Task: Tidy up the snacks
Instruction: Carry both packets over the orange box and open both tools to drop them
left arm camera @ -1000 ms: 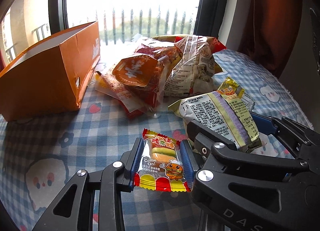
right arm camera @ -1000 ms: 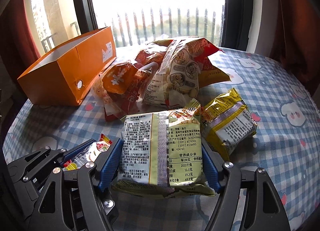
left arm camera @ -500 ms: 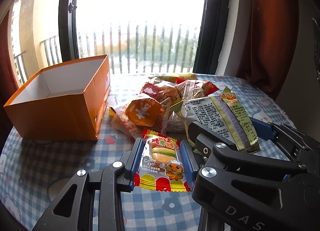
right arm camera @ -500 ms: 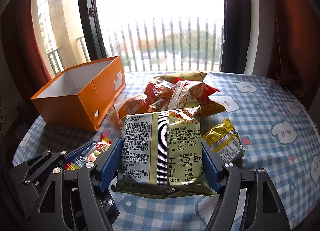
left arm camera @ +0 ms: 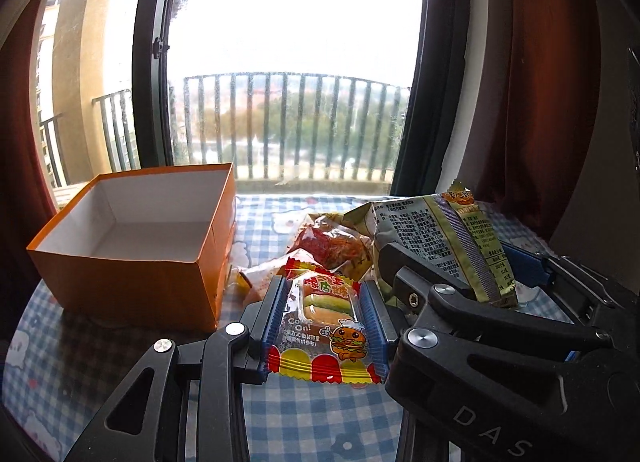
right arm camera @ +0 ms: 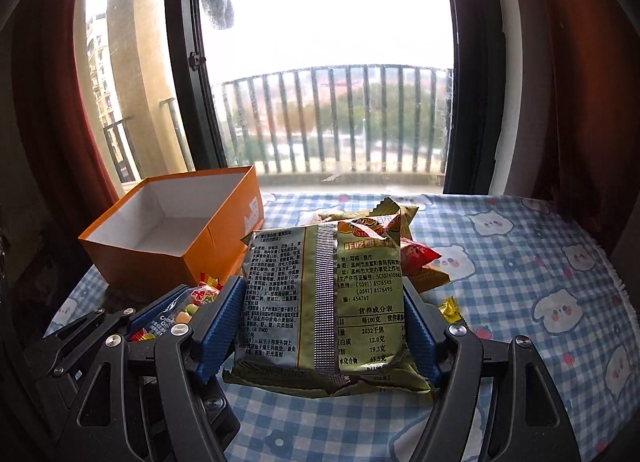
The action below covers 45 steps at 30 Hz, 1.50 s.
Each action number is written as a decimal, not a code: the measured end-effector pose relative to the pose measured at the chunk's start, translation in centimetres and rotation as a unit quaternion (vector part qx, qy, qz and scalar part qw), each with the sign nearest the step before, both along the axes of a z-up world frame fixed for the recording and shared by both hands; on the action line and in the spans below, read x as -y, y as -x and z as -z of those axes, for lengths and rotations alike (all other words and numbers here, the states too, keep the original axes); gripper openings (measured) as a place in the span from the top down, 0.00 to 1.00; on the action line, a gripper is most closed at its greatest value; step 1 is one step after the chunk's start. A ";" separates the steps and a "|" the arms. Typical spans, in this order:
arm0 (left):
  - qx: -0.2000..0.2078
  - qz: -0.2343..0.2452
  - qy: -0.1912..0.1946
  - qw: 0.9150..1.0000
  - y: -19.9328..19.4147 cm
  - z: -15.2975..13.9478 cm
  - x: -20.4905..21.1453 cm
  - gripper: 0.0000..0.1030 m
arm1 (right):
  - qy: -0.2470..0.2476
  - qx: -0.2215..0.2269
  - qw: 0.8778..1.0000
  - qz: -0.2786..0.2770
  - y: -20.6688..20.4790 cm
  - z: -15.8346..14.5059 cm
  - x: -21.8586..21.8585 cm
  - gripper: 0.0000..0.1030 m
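My left gripper [left arm camera: 325,294] is shut on a small burger-candy packet [left arm camera: 324,330] with a red and yellow scalloped edge, held above the table. My right gripper [right arm camera: 322,302] is shut on a larger green-gold snack bag [right arm camera: 320,302], printed back facing me. That bag also shows in the left wrist view [left arm camera: 436,238], at the right. An open, empty orange box [left arm camera: 132,246] stands at the left, also in the right wrist view [right arm camera: 172,238]. The candy packet shows in the right wrist view [right arm camera: 192,302], low left.
A pile of snack bags [left arm camera: 328,238] lies on the blue checked tablecloth [right arm camera: 520,262] right of the box. A red bag [right arm camera: 418,254] and a small yellow packet [right arm camera: 450,308] lie behind my right gripper. A window with railings is behind; dark curtains hang at both sides.
Both grippers have risen well above the table with their packets still held. The box's empty inside now shows from above.
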<state>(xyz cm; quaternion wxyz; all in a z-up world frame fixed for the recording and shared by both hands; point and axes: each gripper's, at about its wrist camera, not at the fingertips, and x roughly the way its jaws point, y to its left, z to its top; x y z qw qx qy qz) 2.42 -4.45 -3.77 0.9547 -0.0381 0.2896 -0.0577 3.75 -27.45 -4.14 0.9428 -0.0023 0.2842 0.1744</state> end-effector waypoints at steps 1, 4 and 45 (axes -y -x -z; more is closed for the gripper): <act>0.002 -0.001 0.002 1.000 -0.1 -0.3 -0.3 0.64 | 0.001 0.003 1.000 -0.002 -0.1 -0.3 -0.2 0.26; 0.012 -0.006 0.003 1.000 -0.5 -1.0 -1.0 0.64 | 0.001 0.012 1.000 -0.004 -0.5 -1.0 -0.8 0.25; -0.042 -0.143 -0.009 0.989 -12.3 -0.4 -17.1 0.63 | 0.016 -0.031 0.992 -0.123 -15.1 -0.8 -22.0 0.25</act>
